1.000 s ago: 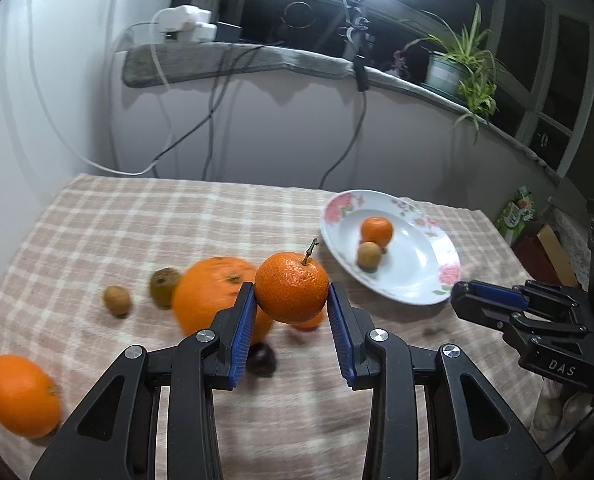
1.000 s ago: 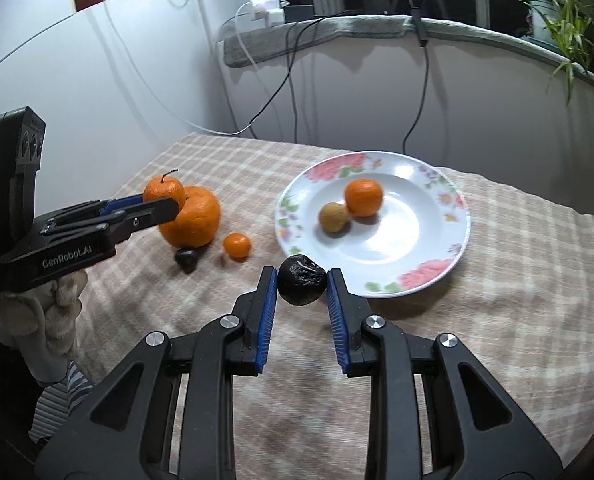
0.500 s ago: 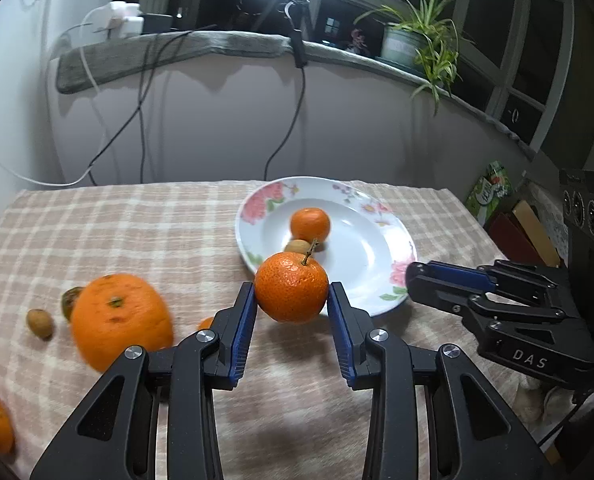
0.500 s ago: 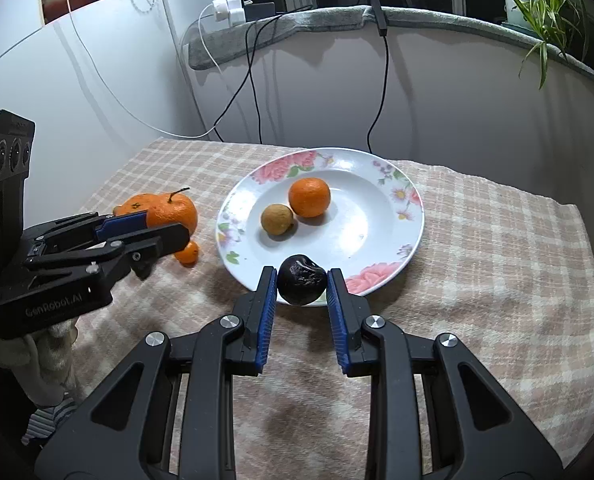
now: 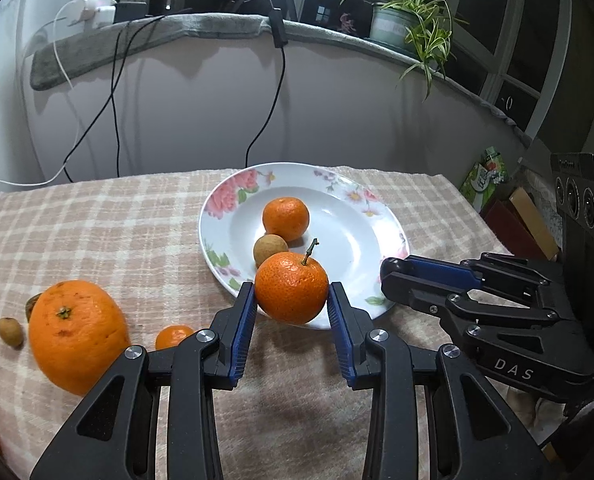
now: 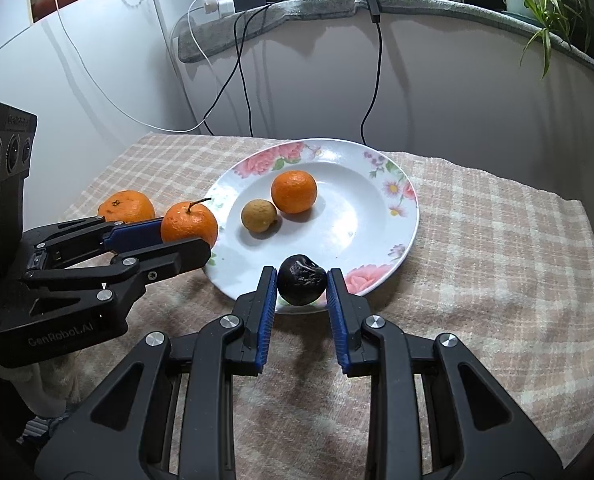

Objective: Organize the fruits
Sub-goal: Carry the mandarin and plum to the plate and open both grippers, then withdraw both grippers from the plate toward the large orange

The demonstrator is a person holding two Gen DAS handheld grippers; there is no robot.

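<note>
Two fruits ride in the air at once, one in each tool. The left gripper [image 5: 292, 306] pinches a stemmed orange tangerine [image 5: 291, 287] between its blue pads, stem up, gripped across its widest part so that it cannot roll out. It hangs at the near rim of the white floral ceramic plate [image 5: 349, 240], the collecting place to judge by what already lies there: a smaller stemless orange mandarin [image 5: 286, 219] touching a round tan longan [image 5: 270, 249].

The right gripper [image 6: 301, 287] clamps a wrinkled black round fruit [image 6: 301, 285] in a narrow grasp, held over the plate's near edge. Coming from opposite sides, the two tools look unlikely to collide.

Unsorted fruit remains on the beige checked tablecloth [image 5: 97, 232]: a large bumpy orange [image 5: 77, 336], a tiny orange kumquat [image 5: 172, 336] just beside it, and a second small tan longan [image 5: 10, 331] near the cloth's left edge. Both loads probably need lowering into bare white space, clear of the pair, so nothing gets knocked.
</note>
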